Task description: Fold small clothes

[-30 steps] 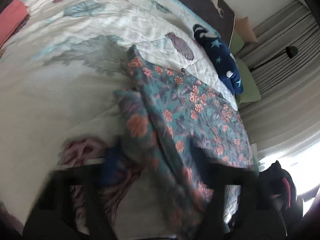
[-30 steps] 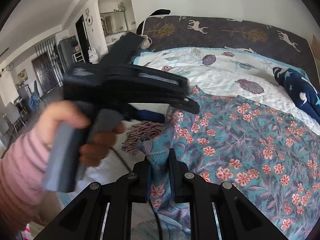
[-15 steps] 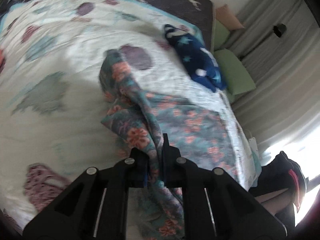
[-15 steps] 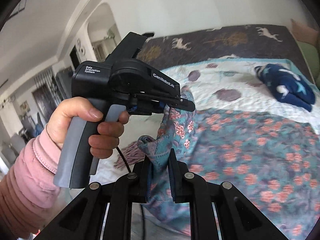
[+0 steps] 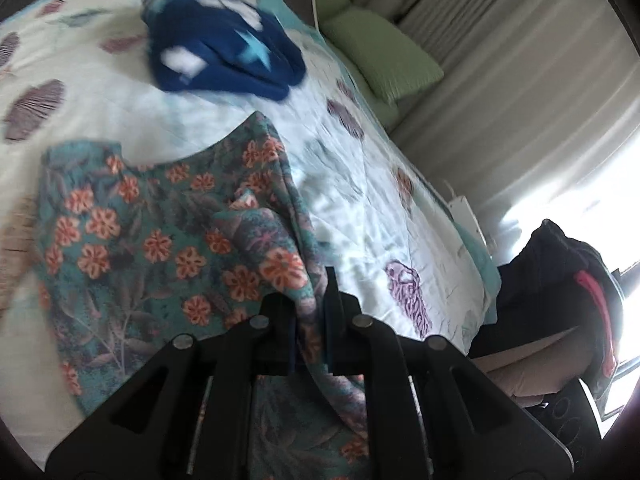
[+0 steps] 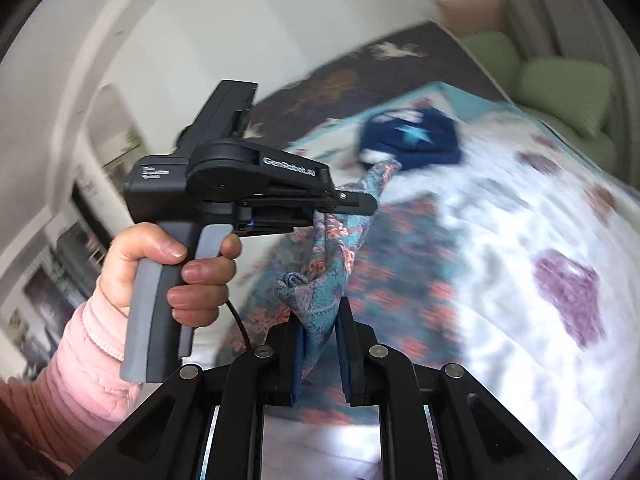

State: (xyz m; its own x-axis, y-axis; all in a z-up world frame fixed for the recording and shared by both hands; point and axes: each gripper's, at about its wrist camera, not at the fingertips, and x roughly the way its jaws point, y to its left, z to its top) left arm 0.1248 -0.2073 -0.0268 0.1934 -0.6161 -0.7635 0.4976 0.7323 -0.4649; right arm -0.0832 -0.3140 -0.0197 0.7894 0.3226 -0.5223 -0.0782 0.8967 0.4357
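Observation:
A teal garment with orange flowers point(image 5: 160, 240) lies partly spread on the bed quilt point(image 5: 360, 184). My left gripper point(image 5: 311, 300) is shut on a bunched fold of its edge, lifted off the quilt. In the right wrist view the floral garment point(image 6: 332, 248) hangs between both tools. My right gripper point(image 6: 320, 336) is shut on its lower fold. My left gripper point(image 6: 358, 201), held by a hand point(image 6: 176, 264) in a pink sleeve, pinches the fabric higher up. Both views are blurred by motion.
A dark blue garment with stars point(image 5: 228, 60) lies on the quilt beyond the floral one. Green pillows point(image 5: 384, 60) sit at the bed's far corner by grey curtains point(image 5: 520, 100). A dark bag point(image 5: 560, 280) stands off the bed's right side.
The left gripper's jaws closed on the floral fabric. Both grippers then swept across the bed with the garment's edge, and the blue star garment now looks much nearer.

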